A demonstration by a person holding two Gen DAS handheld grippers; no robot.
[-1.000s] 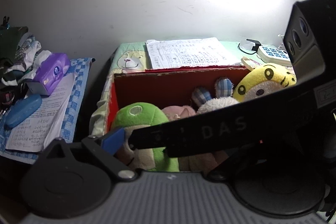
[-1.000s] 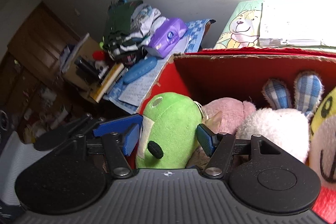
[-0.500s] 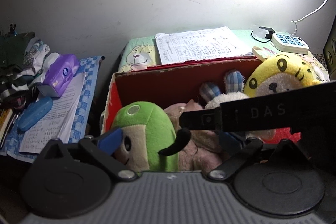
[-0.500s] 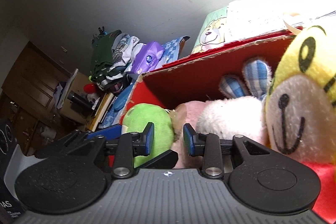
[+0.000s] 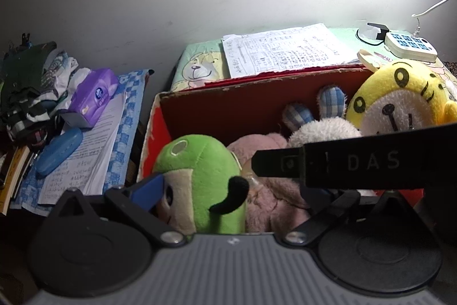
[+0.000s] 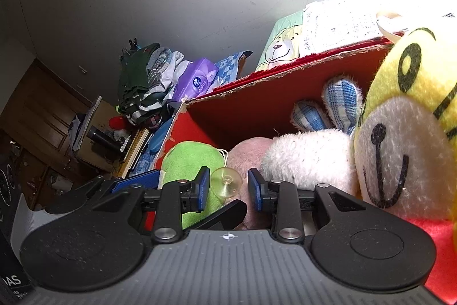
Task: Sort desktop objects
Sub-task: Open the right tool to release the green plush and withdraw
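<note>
We hold both grippers just above the near edge of a red cardboard box (image 5: 217,105) packed with plush toys, its torn rim running left to right with little open room inside. From the left wrist view, our left gripper (image 5: 237,190) stands wide, its blue left pad (image 5: 148,187) beside the green plush (image 5: 200,179); its right finger is hidden behind the dark body of the other tool marked DAS. Right of the green toy lie a pink plush (image 5: 265,190), a white plush with checked blue ears (image 5: 322,130), and a yellow plush (image 5: 400,102) at the far right. To the left of the box, across a dark gap, a blue checked cloth (image 5: 128,116) carries papers, a blue case (image 5: 58,150), a purple tissue pack (image 5: 92,96) and a heap of clothes (image 5: 28,82). Behind the box a sheet of handwritten paper (image 5: 285,50) lies on a green bear-print cover (image 5: 200,65), with a white power strip (image 5: 411,46) far right by the lit wall. From the right wrist view, our right gripper (image 6: 227,190) is parted narrowly and grips nothing; a clear suction cup (image 6: 225,182) sits between its pads (image 6: 202,187), whether touching we cannot tell. Only this view shows the wooden cabinets (image 6: 37,116) far left.
</note>
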